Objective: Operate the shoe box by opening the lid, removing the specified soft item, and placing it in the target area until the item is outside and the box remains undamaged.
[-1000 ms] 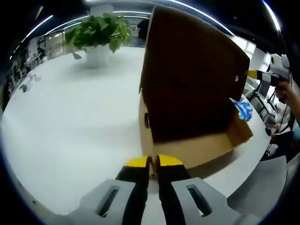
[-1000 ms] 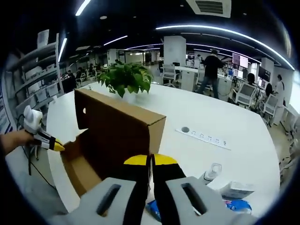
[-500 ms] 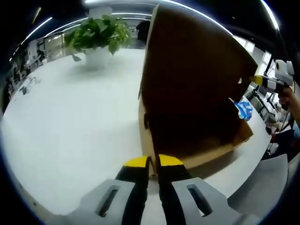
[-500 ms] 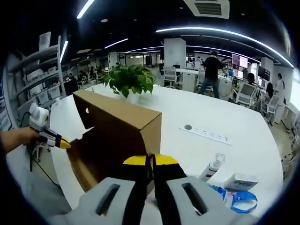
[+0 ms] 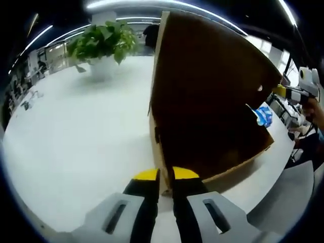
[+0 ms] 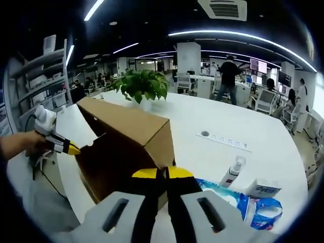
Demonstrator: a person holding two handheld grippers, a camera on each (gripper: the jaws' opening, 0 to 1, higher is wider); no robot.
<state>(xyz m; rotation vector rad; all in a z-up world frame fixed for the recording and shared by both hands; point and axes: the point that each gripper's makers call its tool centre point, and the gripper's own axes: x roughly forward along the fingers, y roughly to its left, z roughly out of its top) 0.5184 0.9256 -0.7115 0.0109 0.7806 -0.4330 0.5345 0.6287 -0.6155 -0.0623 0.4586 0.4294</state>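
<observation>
White office table runs wide and bare to the left of the left gripper, potted plant far ahead. Its jaws are pinched narrow on the shoe box wall edge. Right gripper view adds a blue soft bag, spray bottle and tissue pack just right of the right gripper; jaws together at the box edge, grip on it unclear.

Raised lid before box opening
</observation>
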